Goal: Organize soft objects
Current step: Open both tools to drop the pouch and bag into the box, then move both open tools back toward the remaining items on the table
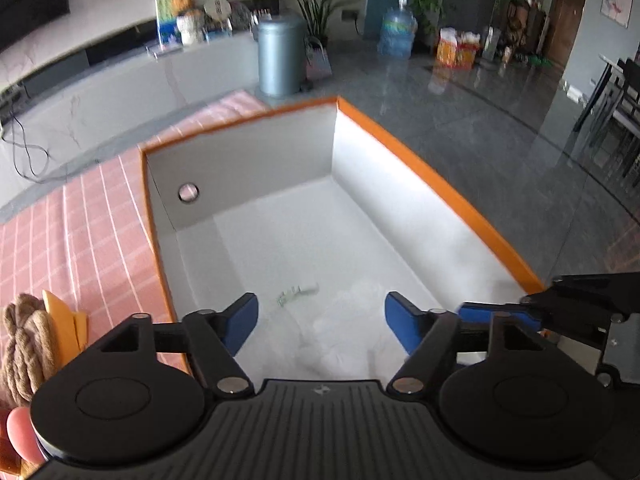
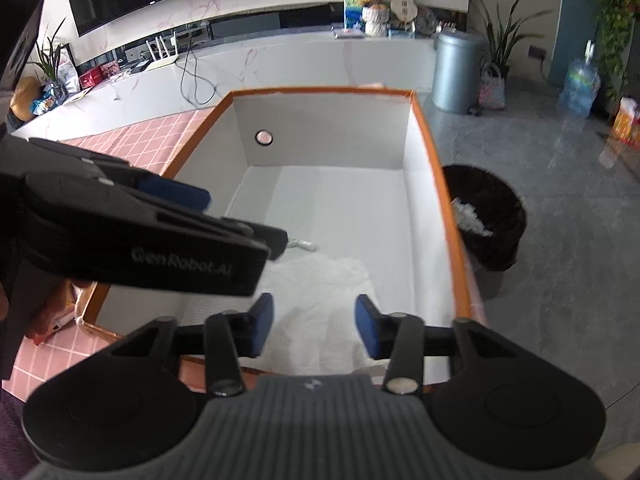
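Observation:
A white box with an orange rim (image 1: 404, 148) stands on a pink checked cloth; it also shows in the right wrist view (image 2: 434, 160). A soft white cloth (image 1: 344, 332) lies on its floor at the near end, seen too in the right wrist view (image 2: 320, 320), with a small tag (image 1: 296, 292) beside it. My left gripper (image 1: 320, 324) is open above the cloth, holding nothing. My right gripper (image 2: 314, 330) is open over the same cloth, also empty. The left gripper's body (image 2: 132, 232) crosses the right wrist view.
A coiled brown rope (image 1: 26, 348) and an orange piece (image 1: 64, 324) lie on the pink cloth (image 1: 80, 232) left of the box. A black bin (image 2: 492, 216) with white scraps stands right of the box. A grey metal bin (image 1: 278, 56) is beyond.

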Demonstrator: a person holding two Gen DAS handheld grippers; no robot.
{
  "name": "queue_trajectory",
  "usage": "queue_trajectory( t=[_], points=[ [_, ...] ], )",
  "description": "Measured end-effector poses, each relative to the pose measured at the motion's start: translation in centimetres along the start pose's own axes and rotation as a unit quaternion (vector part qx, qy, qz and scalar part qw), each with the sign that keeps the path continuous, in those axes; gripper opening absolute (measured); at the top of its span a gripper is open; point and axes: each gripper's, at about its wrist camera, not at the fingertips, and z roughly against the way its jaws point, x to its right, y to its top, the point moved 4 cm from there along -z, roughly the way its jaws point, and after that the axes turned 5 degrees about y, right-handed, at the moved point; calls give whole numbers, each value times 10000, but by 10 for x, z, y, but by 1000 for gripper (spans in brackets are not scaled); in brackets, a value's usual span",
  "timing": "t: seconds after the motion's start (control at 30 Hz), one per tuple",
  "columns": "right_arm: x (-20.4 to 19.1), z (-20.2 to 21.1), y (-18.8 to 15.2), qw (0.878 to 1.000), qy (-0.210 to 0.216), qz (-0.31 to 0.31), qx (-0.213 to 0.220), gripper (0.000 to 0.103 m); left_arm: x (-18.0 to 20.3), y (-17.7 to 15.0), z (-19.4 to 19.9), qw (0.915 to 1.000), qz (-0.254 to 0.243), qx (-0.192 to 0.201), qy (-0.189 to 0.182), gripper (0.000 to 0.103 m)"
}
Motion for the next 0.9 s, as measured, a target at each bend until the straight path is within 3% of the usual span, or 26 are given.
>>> queue_trajectory(
  t=[0.1,0.17,0.23,0.37,0.43,0.6,0.77,0.9],
  points=[
    [1,7,-1,9997,-186,62,148,67,-2,2,7,9994,66,270,189,92],
    [0,12,-1,9993,-272,121,221,68,-4,4,12,9987,174,421,212,92],
    [0,19,-1,9988,-359,179,294,75,-8,5,19,9975,384,586,88,93],
    [-4,33,0,9969,-536,292,487,78,-20,11,36,9927,784,905,-171,95],
    [-7,39,-1,9959,-614,295,600,86,-29,9,46,9896,945,1059,-252,96],
    [-20,51,-4,9930,-749,159,896,87,-53,-5,70,9802,1358,1390,-386,96],
    [-43,63,-9,9895,-590,83,1316,89,-71,-27,94,9733,1476,1683,-507,96],
    [-74,70,-15,9824,-456,108,1809,89,-84,-52,110,9666,1717,1860,-391,96]
  ],
)
